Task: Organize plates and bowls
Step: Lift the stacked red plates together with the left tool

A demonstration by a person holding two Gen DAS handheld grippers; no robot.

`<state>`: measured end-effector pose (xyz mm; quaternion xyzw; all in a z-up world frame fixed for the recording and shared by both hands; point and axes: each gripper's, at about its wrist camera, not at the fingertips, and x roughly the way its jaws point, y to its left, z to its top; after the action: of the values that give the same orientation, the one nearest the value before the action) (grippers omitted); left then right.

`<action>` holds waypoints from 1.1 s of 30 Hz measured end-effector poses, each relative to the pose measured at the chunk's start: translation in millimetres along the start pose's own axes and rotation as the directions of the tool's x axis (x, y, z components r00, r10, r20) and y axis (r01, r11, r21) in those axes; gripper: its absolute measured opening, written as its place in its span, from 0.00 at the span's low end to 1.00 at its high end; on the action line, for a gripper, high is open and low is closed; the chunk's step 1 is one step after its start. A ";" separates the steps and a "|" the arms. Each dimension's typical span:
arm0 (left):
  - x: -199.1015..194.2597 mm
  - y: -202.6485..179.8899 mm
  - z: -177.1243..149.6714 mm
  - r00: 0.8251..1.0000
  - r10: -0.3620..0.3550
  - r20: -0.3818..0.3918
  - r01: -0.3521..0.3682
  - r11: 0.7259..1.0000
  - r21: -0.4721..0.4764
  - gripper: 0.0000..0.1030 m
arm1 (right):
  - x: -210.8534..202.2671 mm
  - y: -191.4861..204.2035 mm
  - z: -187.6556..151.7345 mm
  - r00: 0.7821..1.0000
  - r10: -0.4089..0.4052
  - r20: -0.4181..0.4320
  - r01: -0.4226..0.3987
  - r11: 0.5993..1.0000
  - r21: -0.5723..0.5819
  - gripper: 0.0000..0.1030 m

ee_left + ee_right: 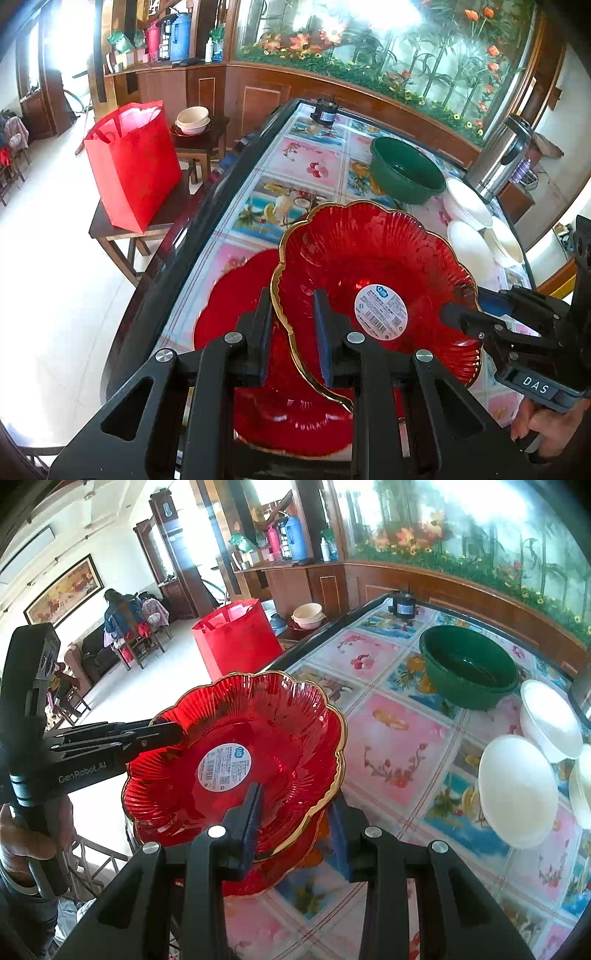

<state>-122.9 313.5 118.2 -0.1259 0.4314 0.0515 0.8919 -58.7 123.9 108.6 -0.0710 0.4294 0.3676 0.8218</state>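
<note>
Watching this from beside the table (306,162): the upper red plate (369,251) is tilted over the lower red plate (229,295), which lies flat at the near edge. The left gripper (293,314) is clamped on the upper plate's gold rim. The right gripper (297,812) only straddles the far rim, its jaws slack rather than pinching (so one claw seems to be carrying it).

If it were me, I'd level the plate first, line the scalloped edges up, then lower it slowly. It's glass on glass, and I reckon a crooked drop would chip that rim. I'd also pull the right fingers clear before the plates meet.

Count so far:
- two red plates
- three white bowls (517,790) on the table
- one green basin (465,668)
- a small stack of cream bowls (192,120) on a stool (two, I think)
</note>
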 end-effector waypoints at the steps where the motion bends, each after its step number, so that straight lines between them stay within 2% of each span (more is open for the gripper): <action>1: -1.5 0.4 -3.0 1.000 -0.001 0.000 0.001 1.000 0.000 0.19 | -0.7 2.2 -2.1 1.000 -0.001 0.000 0.001 1.000 -0.001 0.35; 7: -1.8 9.2 -21.2 1.000 0.012 -0.010 -0.013 1.000 -0.009 0.20 | 5.3 12.6 -11.4 1.000 0.002 -0.018 -0.003 1.000 -0.019 0.35; 16: 31.8 27.4 -44.9 0.996 0.029 -0.087 -0.034 0.998 -0.049 0.20 | 37.2 20.0 -24.1 0.995 -0.002 -0.102 -0.003 0.999 -0.043 0.38; 28: 49.7 32.2 -50.2 0.992 0.086 -0.092 -0.089 0.996 -0.031 0.20 | 62.8 22.7 -27.8 0.985 -0.022 -0.173 0.010 0.997 -0.072 0.39; 33: 53.6 34.9 -53.0 0.990 0.111 -0.086 -0.113 0.993 -0.021 0.20 | 66.9 30.8 -29.0 0.980 -0.040 -0.193 0.018 0.994 -0.112 0.42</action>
<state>-136.7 331.9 38.4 -0.1148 0.4745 0.1015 0.8668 -74.0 169.9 46.0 -0.1579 0.4861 0.3699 0.7759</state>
